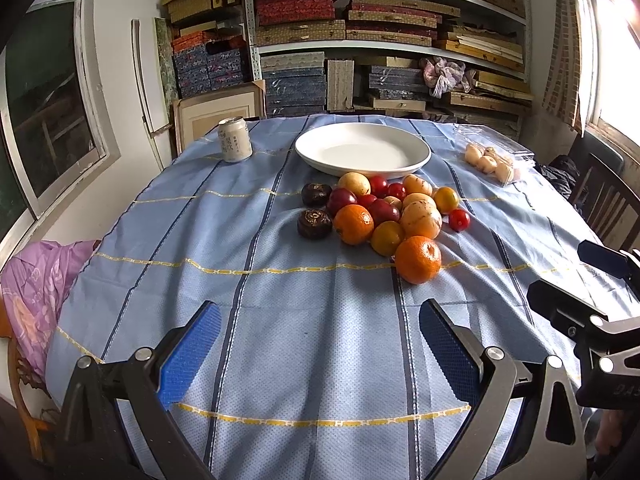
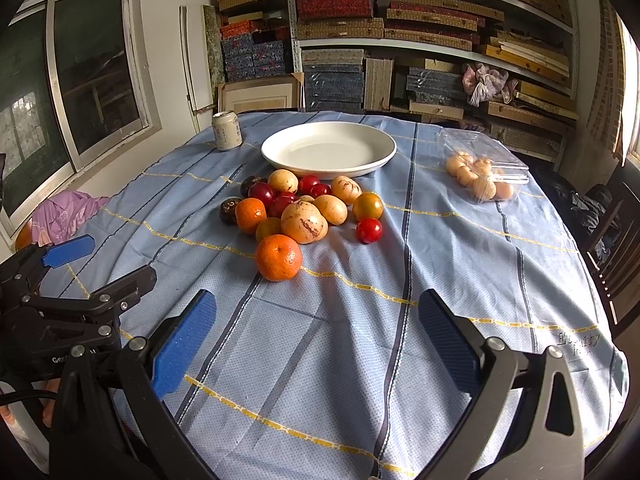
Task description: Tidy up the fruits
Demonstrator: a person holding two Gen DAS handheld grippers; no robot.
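Observation:
A pile of fruit point(image 1: 386, 212) lies on the blue tablecloth: oranges, yellow-brown fruits, red and dark ones. The nearest orange point(image 1: 418, 259) sits at the pile's front; it also shows in the right wrist view point(image 2: 278, 257). An empty white plate point(image 1: 362, 151) stands just behind the pile, also in the right wrist view point(image 2: 329, 148). My left gripper point(image 1: 320, 332) is open and empty, above the cloth in front of the pile. My right gripper point(image 2: 316, 324) is open and empty, to the right of the left one.
A drink can point(image 1: 235, 139) stands at the back left. A clear plastic box of pale fruits point(image 2: 482, 174) lies at the back right. Shelves of boxes point(image 1: 384, 28) rise behind the table. A chair point(image 1: 608, 196) stands at the right, a window point(image 1: 44, 96) on the left.

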